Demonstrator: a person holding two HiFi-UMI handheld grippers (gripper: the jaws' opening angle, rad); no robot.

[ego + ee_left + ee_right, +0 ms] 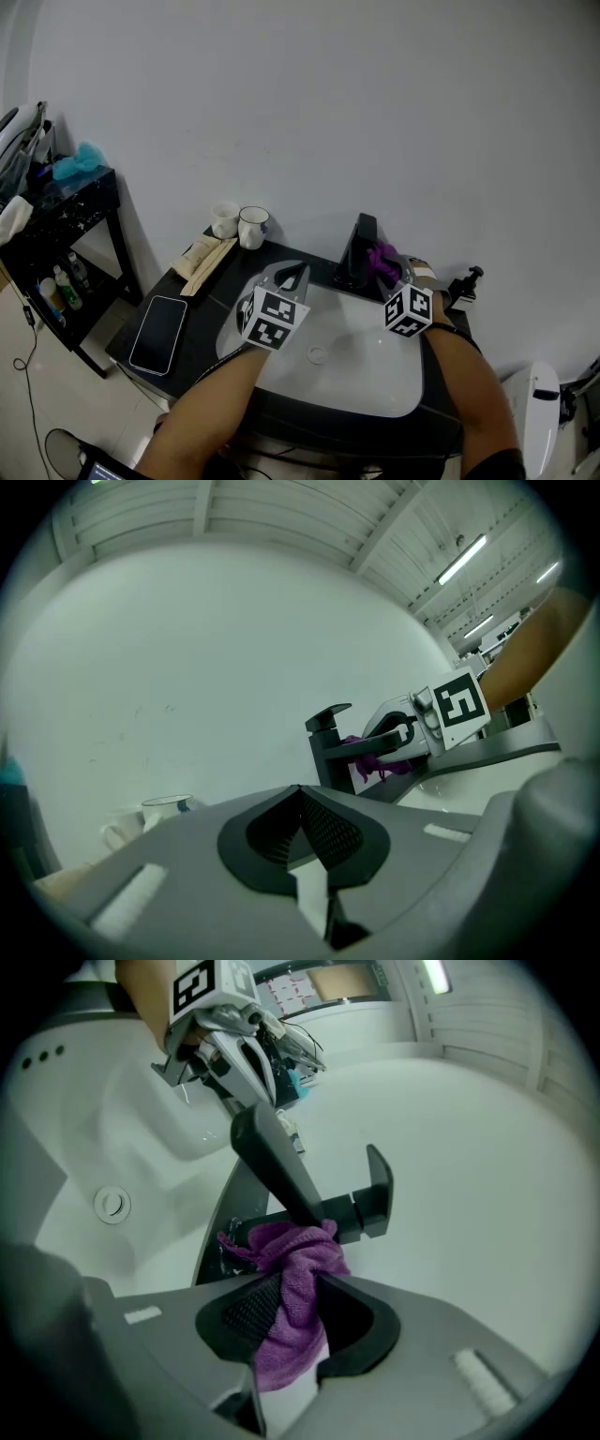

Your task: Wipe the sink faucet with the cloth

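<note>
A black faucet [360, 246] stands at the back of the white sink [375, 375]. My right gripper [405, 272] is shut on a purple cloth [382, 260], which presses against the faucet's spout [281, 1171] near its base. In the right gripper view the cloth [291, 1288] bunches between the jaws. My left gripper [292, 278] hovers over the sink's left rim, shut with nothing in it. From the left gripper view, the faucet [330, 747] and the cloth [375, 759] sit ahead to the right.
Two white mugs [240, 225], a packet [206, 255] and a phone [157, 333] rest on the dark counter left of the sink. A black shelf [58, 246] with bottles stands at far left. A small black fitting [466, 284] sits right of the faucet.
</note>
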